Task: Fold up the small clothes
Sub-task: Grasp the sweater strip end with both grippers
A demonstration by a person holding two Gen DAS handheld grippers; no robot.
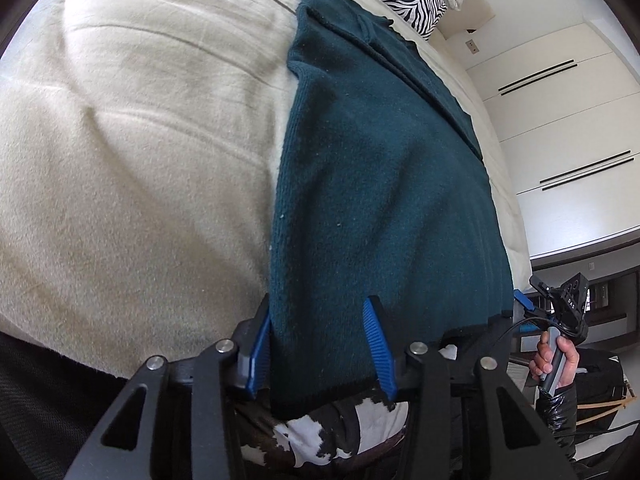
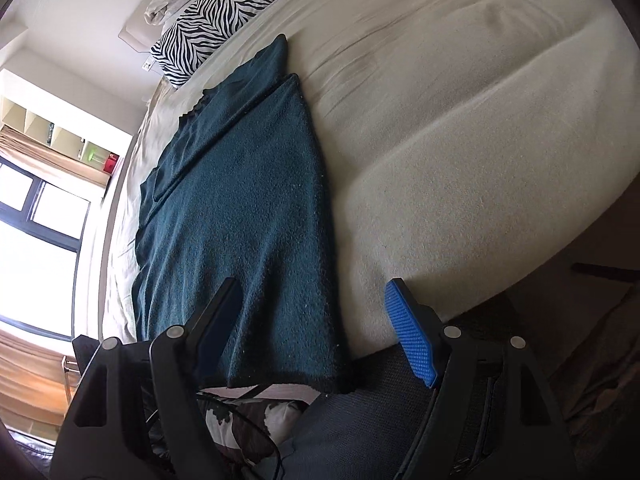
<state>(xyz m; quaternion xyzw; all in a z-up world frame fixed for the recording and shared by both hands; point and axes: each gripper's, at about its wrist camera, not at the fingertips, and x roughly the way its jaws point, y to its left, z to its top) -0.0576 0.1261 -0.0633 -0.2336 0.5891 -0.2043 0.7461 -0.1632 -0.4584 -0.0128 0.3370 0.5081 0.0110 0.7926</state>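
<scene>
A dark teal knit sweater (image 1: 360, 184) lies lengthwise on the cream bed, partly folded, with its hem hanging over the near bed edge; it also shows in the right wrist view (image 2: 240, 208). My left gripper (image 1: 318, 312) is open, its blue-padded fingers (image 1: 376, 344) straddling the hem's left corner without pinching it. My right gripper (image 2: 312, 300) is open too, astride the hem's right corner, with one blue pad (image 2: 408, 336) over the bare bed. The right gripper also shows held in a hand in the left wrist view (image 1: 560, 312).
The cream bedcover (image 1: 120, 160) spreads wide beside the sweater. A zebra-print pillow (image 2: 216, 12) lies at the head of the bed. White wardrobe doors (image 1: 560, 120) stand to one side, a window (image 2: 36, 216) to the other. A black-and-white cloth (image 1: 360, 420) hangs below the hem.
</scene>
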